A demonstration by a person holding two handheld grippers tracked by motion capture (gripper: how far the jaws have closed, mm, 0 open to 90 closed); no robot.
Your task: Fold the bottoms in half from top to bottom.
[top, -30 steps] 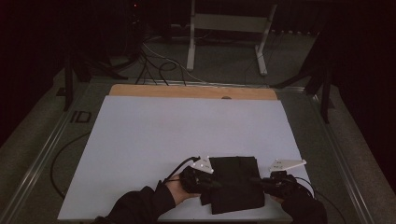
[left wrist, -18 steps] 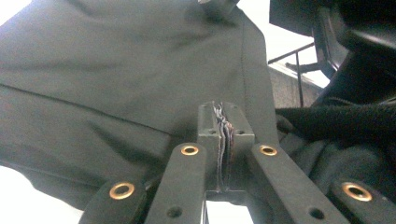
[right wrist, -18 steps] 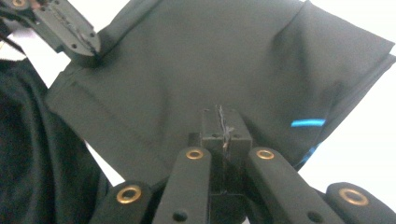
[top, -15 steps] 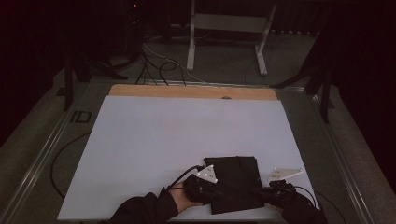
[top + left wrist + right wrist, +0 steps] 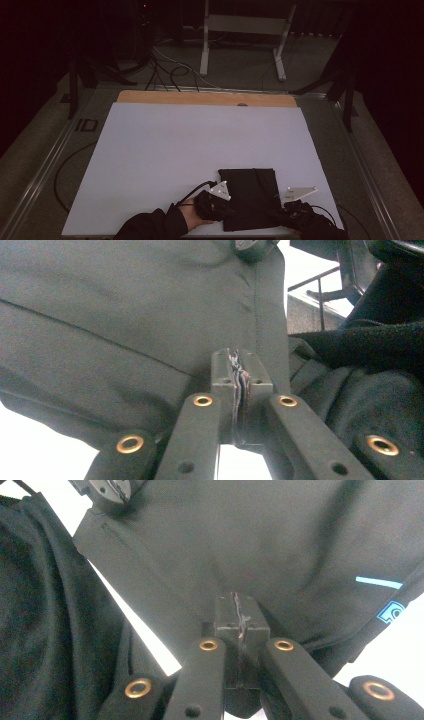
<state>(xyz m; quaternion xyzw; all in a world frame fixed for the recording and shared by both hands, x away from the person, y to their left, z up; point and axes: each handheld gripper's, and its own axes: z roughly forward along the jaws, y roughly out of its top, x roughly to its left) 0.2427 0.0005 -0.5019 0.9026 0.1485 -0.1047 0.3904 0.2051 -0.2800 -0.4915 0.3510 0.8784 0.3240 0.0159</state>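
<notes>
Both claws grip one dark garment (image 5: pixel 249 197) at the near edge of the tabletop (image 5: pixel 200 145). Left claw (image 5: pixel 220 207) has its jaws pressed together on the cloth's left side; in the left gripper view the claw (image 5: pixel 241 385) pinches a thin fold of fabric, its frayed edge showing between the pads. Right claw (image 5: pixel 286 210) is clamped the same way on the cloth's right side; in the right gripper view the claw (image 5: pixel 240 617) closes flat on a fold of the garment (image 5: pixel 280 545).

By size: the tabletop carries a pale sheet over nearly all of it, with a strip of bare wood (image 5: pixel 205 98) along the far edge. The garment lies folded into a rough rectangle near the front, right of centre, with its near end at the sheet's front edge, between the two hands. It is black or very dark grey. A seam (image 5: pixel 256 300) runs down it in the left gripper view, and a small light-blue stripe (image 5: pixel 378 582) with a blue mark (image 5: pixel 392 612) beside it shows in the right gripper view.

A dark sleeve (image 5: pixel 150 227) comes in from the bottom behind the left hand (image 5: pixel 192 215). Grey plates top each claw, and a cable (image 5: pixel 192 192) loops from the left one
</notes>
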